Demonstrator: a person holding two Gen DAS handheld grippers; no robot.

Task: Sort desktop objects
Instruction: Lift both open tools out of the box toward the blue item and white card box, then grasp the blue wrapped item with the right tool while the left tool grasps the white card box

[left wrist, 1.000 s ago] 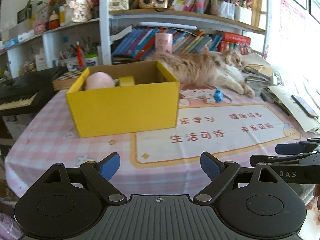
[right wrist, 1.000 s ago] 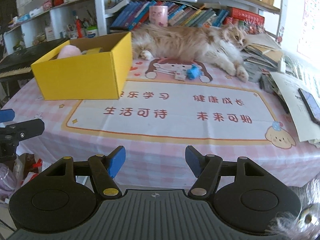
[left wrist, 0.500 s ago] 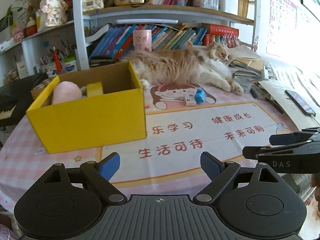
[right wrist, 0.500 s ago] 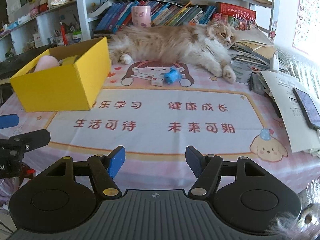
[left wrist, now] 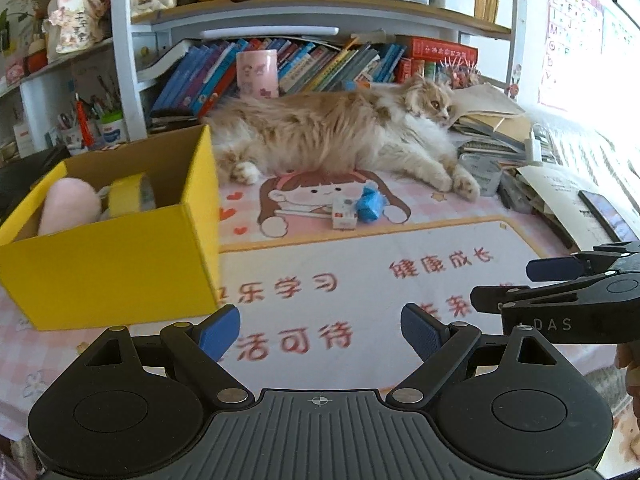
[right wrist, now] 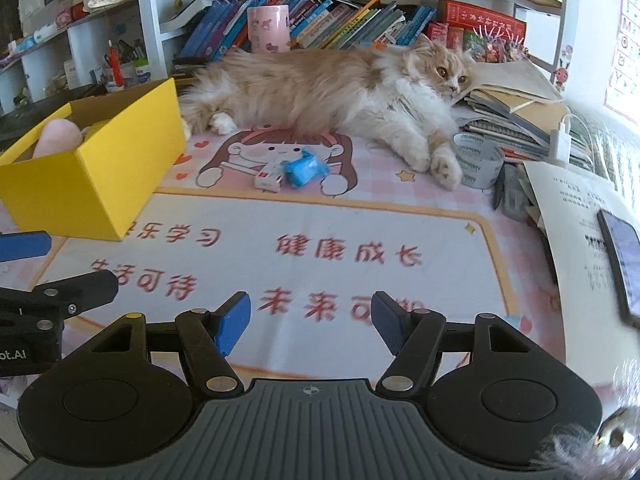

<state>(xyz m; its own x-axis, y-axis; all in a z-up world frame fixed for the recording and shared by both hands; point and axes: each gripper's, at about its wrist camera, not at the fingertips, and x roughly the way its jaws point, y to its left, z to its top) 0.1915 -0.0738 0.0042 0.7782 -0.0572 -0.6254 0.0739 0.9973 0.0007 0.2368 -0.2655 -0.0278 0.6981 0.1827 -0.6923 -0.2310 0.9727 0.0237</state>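
Left wrist view first: the left gripper point(left wrist: 320, 332) hangs over the near edge of the pink checked desk mat point(left wrist: 400, 236), its blue pads spread wide with nothing between them. A yellow cardboard box point(left wrist: 120, 264) stands at the left, open at the top; inside lie a pink plush thing point(left wrist: 68, 206) and a yellow roll of tape point(left wrist: 128, 196). Beyond the printed red characters, a small white box point(left wrist: 344, 216) and a crumpled blue item point(left wrist: 370, 204) sit touching each other on the cartoon girl print. A long-haired ginger and white cat point(left wrist: 340, 136) lies stretched along the back of the desk in front of the bookshelf point(left wrist: 320, 12). The right gripper point(left wrist: 568, 300) reaches in from the right edge.

Right wrist view: the right gripper point(right wrist: 310, 324) is held over the mat point(right wrist: 440, 216), jaws partly open and empty. The white box point(right wrist: 269, 178) and blue item point(right wrist: 306, 170) lie ahead, near the cat point(right wrist: 320, 92). The yellow box point(right wrist: 100, 176) is at the left, well apart from them. A tape roll point(right wrist: 478, 162) stands just beside the cat's paw, and a phone point(right wrist: 622, 256) rests on papers at the right. Part of the left gripper point(right wrist: 44, 304) shows at the left edge.
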